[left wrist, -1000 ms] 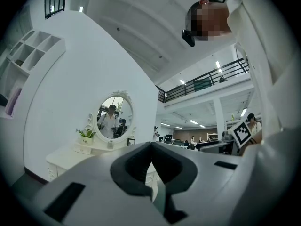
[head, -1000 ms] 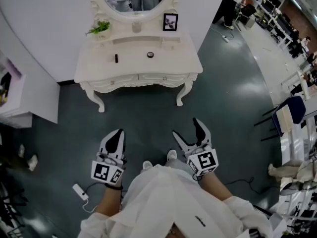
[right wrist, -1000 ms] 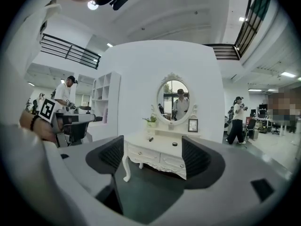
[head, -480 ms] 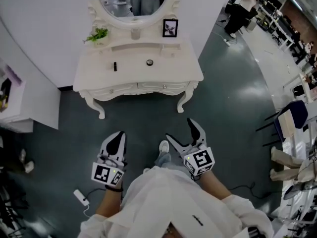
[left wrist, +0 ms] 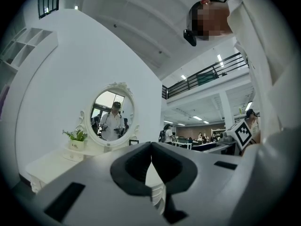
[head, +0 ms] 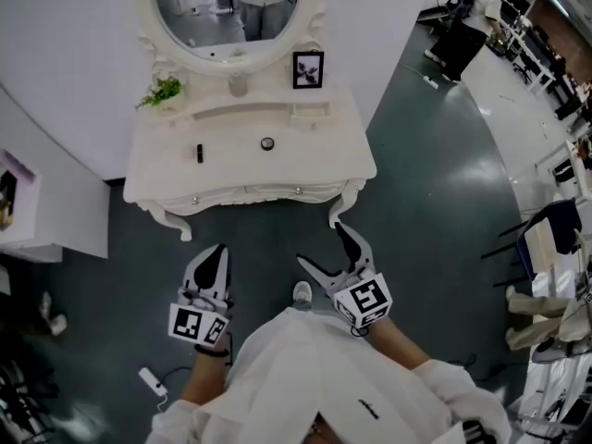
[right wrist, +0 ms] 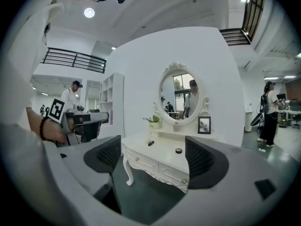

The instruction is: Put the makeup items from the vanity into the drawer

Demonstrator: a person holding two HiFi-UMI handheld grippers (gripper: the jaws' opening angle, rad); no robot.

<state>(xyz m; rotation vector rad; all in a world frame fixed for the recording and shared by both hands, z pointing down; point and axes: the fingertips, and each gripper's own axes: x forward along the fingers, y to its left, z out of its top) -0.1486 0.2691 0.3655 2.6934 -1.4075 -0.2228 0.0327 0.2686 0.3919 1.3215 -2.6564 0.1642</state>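
The black lipstick tube [head: 199,153] and the small round black pot [head: 267,143] lie on top of the white vanity [head: 324,160], well ahead of both your claws. The tube is straight ahead of the left one and the pot further right. The drawer [head: 245,194] under them is closed. Your right claw [head: 322,245] hangs over the dark floor [head: 416,202], near the vanity's front right leg, with its jaws wide apart and empty. Your left claw [head: 213,257], further back, has its jaws together on nothing. Beyond the makeup stand a potted plant [head: 165,91], an oval mirror [head: 231,12] and a picture frame [head: 308,69].
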